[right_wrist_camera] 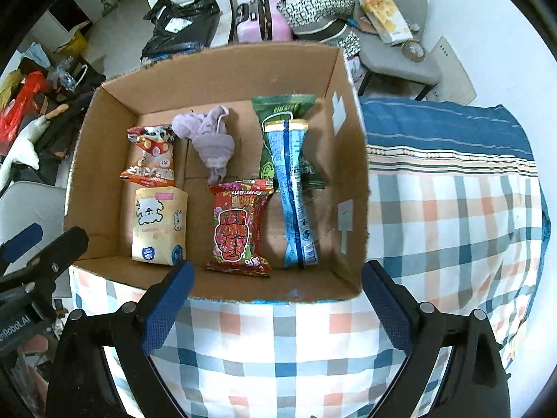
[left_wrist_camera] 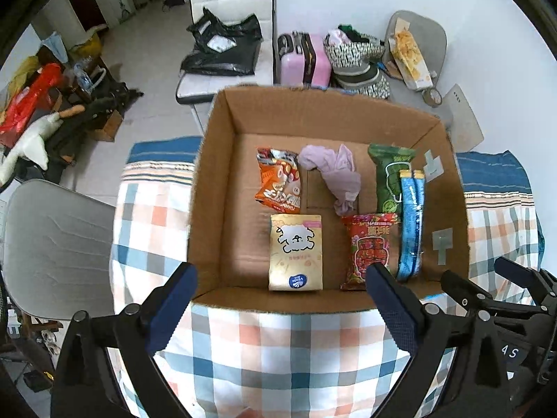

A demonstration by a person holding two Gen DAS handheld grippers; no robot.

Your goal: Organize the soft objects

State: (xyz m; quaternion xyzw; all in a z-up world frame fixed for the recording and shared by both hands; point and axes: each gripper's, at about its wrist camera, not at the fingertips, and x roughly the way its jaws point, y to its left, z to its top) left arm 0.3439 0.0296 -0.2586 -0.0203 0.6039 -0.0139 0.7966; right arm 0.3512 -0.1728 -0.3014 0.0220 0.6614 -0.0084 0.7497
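An open cardboard box [left_wrist_camera: 216,181] [right_wrist_camera: 351,188] sits on a checked cloth. Inside lie an orange snack bag [left_wrist_camera: 280,181] [right_wrist_camera: 151,158], a crumpled lilac cloth [left_wrist_camera: 334,170] [right_wrist_camera: 210,139], a green packet [left_wrist_camera: 390,174] [right_wrist_camera: 278,111], a blue packet [left_wrist_camera: 410,223] [right_wrist_camera: 294,195], a red packet [left_wrist_camera: 370,247] [right_wrist_camera: 238,224] and a beige tissue pack [left_wrist_camera: 296,252] [right_wrist_camera: 158,224]. My left gripper [left_wrist_camera: 278,310] is open and empty above the box's near wall. My right gripper [right_wrist_camera: 278,310] is open and empty at the box's near wall.
The checked cloth [left_wrist_camera: 278,355] [right_wrist_camera: 452,209] covers the surface around the box. A grey chair [left_wrist_camera: 52,244] stands at the left. Behind the box are a white chair with a black bag [left_wrist_camera: 222,45], a pink case [left_wrist_camera: 306,59] and a cluttered grey chair [right_wrist_camera: 390,35].
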